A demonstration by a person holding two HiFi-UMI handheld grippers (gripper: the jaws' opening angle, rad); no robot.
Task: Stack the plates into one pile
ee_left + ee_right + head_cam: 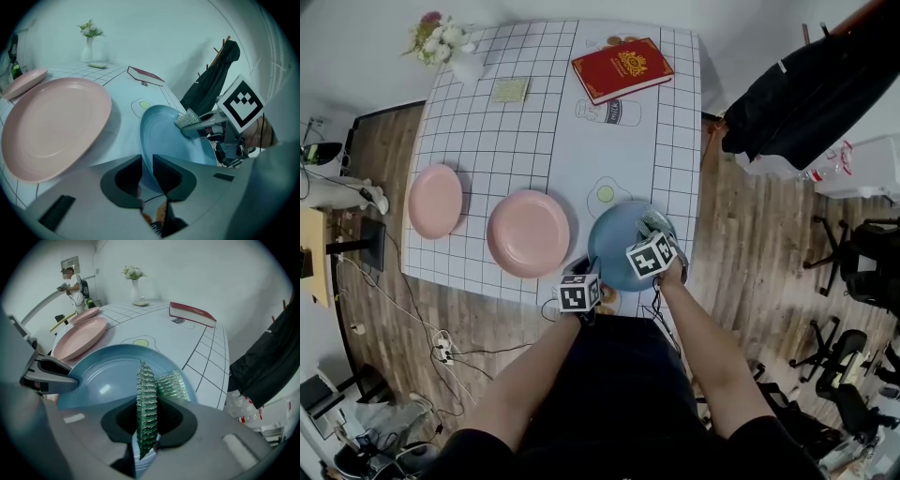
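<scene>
Big grid-patterned bench (534, 112), three plates on show. The larger pink plate (528, 232) sits mid-bench, round and matte. Right beside it, at the bench's near edge, is the blue plate (614, 244): glossy, shallow, with a raised rim. The smaller pink plate (435, 201) lies far left. From overhead both grippers crowd the blue plate. The left gripper view shows the left gripper (147, 171) with its dark jaws narrow, pinching the rim. The right gripper (157, 399) has its ridged green jaws closed on the opposite rim. Only the head view shows the red book (622, 68) from above.
</scene>
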